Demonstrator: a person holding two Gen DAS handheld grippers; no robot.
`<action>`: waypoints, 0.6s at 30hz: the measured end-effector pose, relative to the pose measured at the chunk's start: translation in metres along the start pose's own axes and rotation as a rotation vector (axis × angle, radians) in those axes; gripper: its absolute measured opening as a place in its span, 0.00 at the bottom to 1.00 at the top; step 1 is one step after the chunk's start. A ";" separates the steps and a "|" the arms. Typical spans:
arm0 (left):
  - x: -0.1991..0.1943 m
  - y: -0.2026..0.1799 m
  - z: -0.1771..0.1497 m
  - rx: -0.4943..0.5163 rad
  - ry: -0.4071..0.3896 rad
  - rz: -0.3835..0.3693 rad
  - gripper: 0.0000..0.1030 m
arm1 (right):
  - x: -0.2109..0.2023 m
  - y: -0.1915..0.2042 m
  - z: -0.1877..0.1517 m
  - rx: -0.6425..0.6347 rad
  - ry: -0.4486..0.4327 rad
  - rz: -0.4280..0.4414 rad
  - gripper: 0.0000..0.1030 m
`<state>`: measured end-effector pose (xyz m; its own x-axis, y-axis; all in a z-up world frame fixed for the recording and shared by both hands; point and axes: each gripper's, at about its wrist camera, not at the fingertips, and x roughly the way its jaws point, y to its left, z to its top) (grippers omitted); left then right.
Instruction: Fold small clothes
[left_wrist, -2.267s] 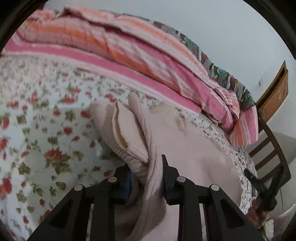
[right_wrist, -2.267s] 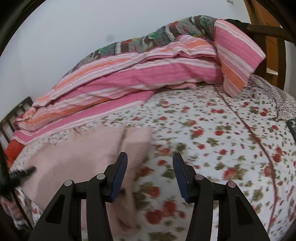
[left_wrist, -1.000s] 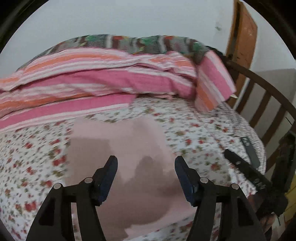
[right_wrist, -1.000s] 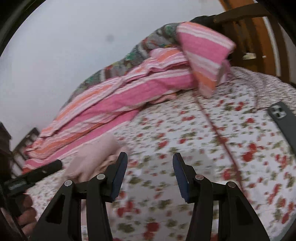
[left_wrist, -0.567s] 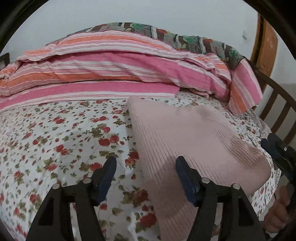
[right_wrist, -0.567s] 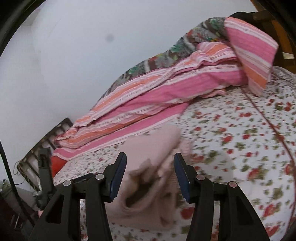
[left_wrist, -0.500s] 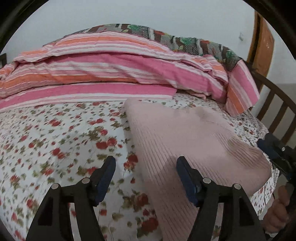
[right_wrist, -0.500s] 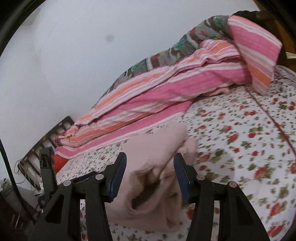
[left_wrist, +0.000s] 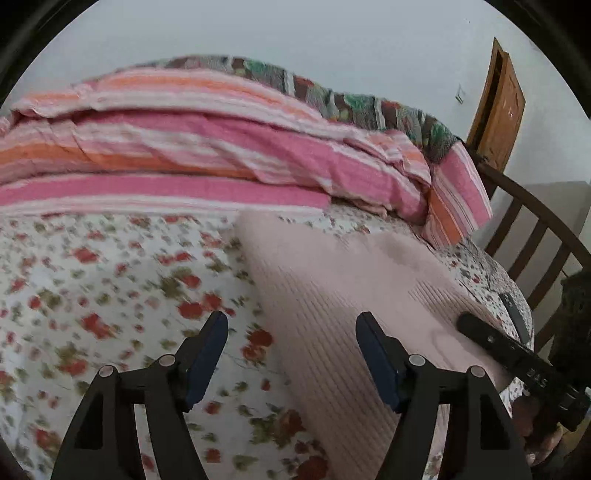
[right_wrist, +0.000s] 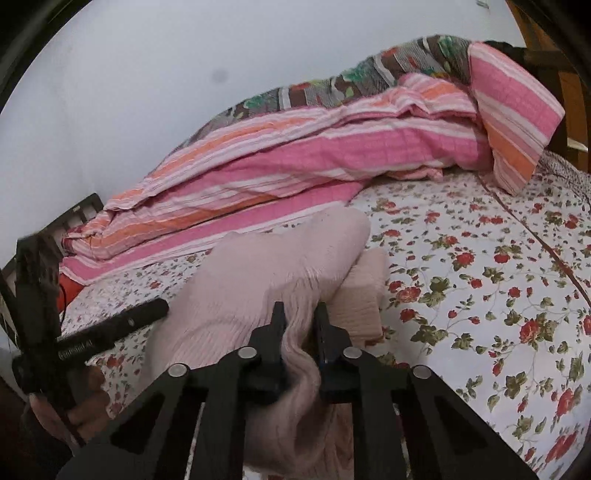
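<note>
Floral bedsheet (left_wrist: 110, 280) covers the bed, a pink-striped quilt (left_wrist: 192, 147) heaped along the pale wall, a wooden door (left_wrist: 498, 107) beyond. Right gripper (right_wrist: 299, 314) has just closed, pinching a gathered edge of the pink knit sweater (right_wrist: 258, 288). Left gripper (left_wrist: 291, 328) has been opening, wide and empty (sweater's edge beneath). The ribbed sweater lies folded on the sheet.

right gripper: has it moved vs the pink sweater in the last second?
Yes. The right gripper shifted from over the floral sheet onto the pink sweater; its jaws have just closed on a bunched fold.
</note>
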<state>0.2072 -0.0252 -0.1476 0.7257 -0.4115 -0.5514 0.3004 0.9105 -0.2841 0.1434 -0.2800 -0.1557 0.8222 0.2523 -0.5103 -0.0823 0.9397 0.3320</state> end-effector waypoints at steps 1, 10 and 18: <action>-0.003 0.004 0.001 -0.017 -0.005 -0.009 0.68 | -0.008 -0.002 0.000 0.019 -0.004 0.039 0.11; -0.006 0.009 0.005 -0.063 0.020 -0.054 0.68 | -0.005 -0.026 -0.017 0.132 0.169 -0.029 0.11; -0.004 0.011 0.009 -0.078 0.040 -0.056 0.68 | -0.017 -0.016 0.009 0.049 0.115 -0.058 0.60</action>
<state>0.2131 -0.0133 -0.1417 0.6832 -0.4648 -0.5632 0.2899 0.8805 -0.3749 0.1358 -0.3014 -0.1446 0.7547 0.2253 -0.6161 -0.0068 0.9418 0.3361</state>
